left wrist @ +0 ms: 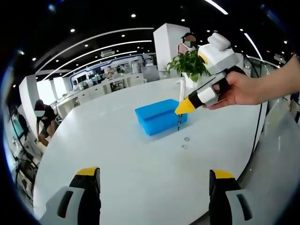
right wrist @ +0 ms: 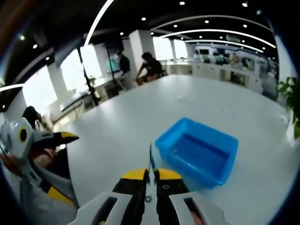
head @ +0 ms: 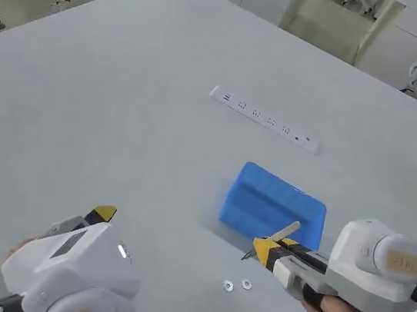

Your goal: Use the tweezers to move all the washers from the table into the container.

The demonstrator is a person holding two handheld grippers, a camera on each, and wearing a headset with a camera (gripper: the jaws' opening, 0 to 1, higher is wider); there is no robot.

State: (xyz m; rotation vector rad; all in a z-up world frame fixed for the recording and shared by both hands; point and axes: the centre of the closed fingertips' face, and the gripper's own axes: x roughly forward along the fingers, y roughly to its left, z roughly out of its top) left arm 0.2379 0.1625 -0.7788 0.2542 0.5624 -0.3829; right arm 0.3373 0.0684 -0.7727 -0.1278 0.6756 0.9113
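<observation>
Lower right in the head view, the right gripper (head: 265, 248) is clamped on the tweezers (head: 285, 233). Their dark tips hang over the white table (head: 123, 97), just below the blue container (head: 275, 208). A washer (head: 228, 285) and a second washer (head: 246, 284) lie side by side under the tips (near, not touching). The left gripper (left wrist: 153, 172) has its jaws wide apart, holding nothing.

The head view looked steeply down on the table (head: 108, 95) from close above, with the container (head: 273, 208) at lower right. The left gripper view faced low across the table, with the container at centre and farther off. The right gripper view looked along the clamped tweezers (right wrist: 151, 161), the container close, right of centre. All three shared the container.
</observation>
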